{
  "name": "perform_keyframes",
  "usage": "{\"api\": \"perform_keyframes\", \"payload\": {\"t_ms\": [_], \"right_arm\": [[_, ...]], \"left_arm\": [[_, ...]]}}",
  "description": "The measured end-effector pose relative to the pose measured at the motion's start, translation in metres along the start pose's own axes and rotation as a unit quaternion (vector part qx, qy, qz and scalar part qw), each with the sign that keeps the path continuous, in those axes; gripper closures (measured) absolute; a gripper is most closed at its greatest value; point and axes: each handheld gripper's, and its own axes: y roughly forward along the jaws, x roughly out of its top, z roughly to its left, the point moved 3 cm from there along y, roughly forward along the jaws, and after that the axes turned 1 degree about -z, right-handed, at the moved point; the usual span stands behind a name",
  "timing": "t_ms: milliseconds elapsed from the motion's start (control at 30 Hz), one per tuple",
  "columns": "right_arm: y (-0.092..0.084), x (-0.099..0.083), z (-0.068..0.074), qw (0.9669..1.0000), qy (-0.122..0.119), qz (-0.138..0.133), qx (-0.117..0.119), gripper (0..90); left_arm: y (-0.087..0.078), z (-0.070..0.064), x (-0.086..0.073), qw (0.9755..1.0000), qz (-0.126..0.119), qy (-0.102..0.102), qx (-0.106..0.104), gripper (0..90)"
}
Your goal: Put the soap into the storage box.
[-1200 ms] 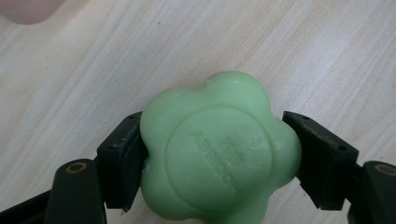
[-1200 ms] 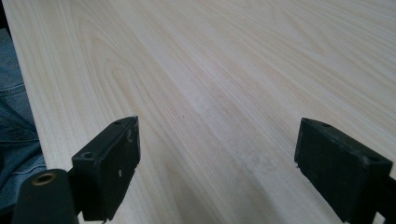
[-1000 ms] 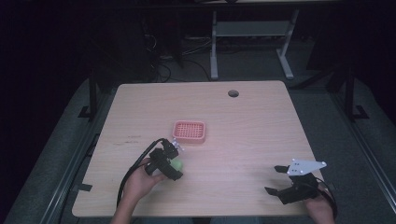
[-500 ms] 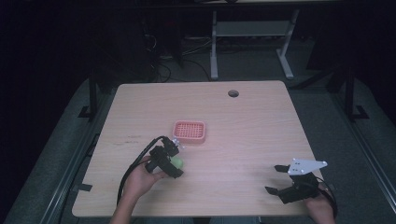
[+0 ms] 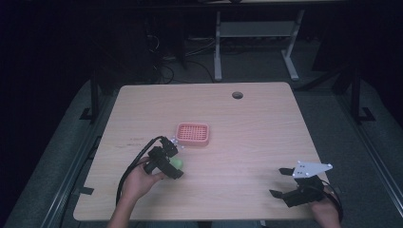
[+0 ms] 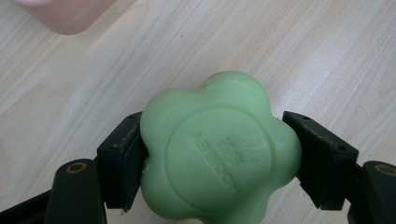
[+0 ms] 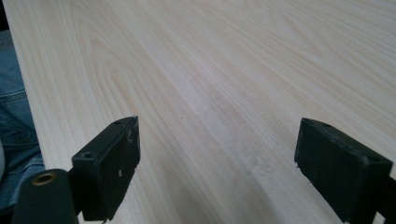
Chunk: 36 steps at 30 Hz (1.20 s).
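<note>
Left gripper [image 6: 219, 154] clamps the green flower-shaped soap [image 6: 218, 151], just above the table [image 5: 256, 123], at 7 o'clock of the pink basket [image 5: 193, 134] and near it. Right gripper [image 5: 284, 182] — jaws wide, empty — sits near the front edge at 5 o'clock; bare wood lies between them.

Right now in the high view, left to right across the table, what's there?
left gripper shut on the green soap → pink basket → table hole → right gripper, open over bare table.
</note>
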Motion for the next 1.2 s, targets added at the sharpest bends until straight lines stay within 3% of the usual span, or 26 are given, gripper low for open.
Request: {"api": "perform_keyframes", "payload": {"t_ms": [867, 1200], "right_arm": [[0.0, 0.0, 0.001, 1.0, 0.002, -0.001, 0.0, 13.8], [0.001, 0.0, 0.001, 1.0, -0.001, 0.0, 0.0, 13.8]], "left_arm": [[-0.011, 0.001, 0.015, 0.9999, 0.0, 0.012, 0.005, 26.4], [-0.014, 0.007, 0.019, 1.0, -0.005, 0.004, -0.001, 26.4]]}}
